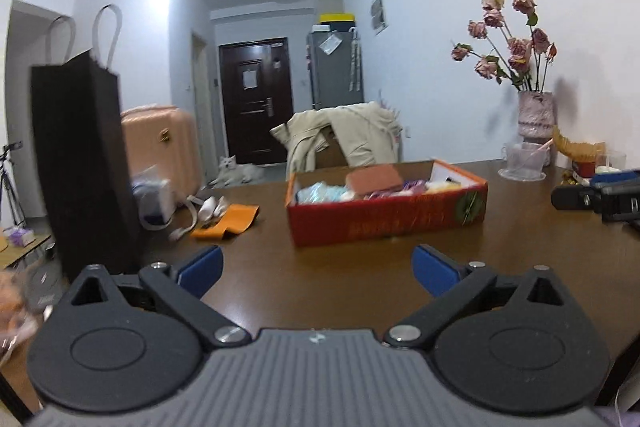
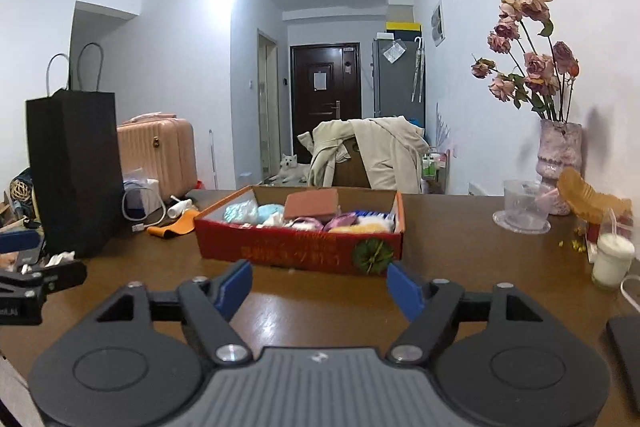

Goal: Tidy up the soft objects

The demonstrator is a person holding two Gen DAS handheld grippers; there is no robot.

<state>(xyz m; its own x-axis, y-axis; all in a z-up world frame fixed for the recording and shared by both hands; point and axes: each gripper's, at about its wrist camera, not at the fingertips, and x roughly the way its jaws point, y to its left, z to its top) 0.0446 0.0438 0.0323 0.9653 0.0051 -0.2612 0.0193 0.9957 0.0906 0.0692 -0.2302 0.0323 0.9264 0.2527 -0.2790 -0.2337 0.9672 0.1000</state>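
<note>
Left wrist view: the left gripper point(image 1: 318, 269) hangs low over the brown table point(image 1: 360, 287), jaws spread wide with nothing between them. One red box point(image 1: 384, 219) stands at twelve o'clock, well apart from the fingertips, with bare tabletop between; it holds the soft things point(image 1: 360, 189), a brown pad lying on top of pale blue, white and purple pieces too blurred to count. One black bag point(image 1: 84, 163) stands upright at ten o'clock, an orange cloth point(image 1: 228, 223) beside it. One vase point(image 1: 535, 115) of dried roses stands at two o'clock. Right wrist view: the right gripper point(image 2: 320, 291) is likewise released and empty, the box point(image 2: 300, 251) just beyond its tips at twelve, one white cup point(image 2: 612, 261) at three, the bag point(image 2: 76, 171) at ten.
</note>
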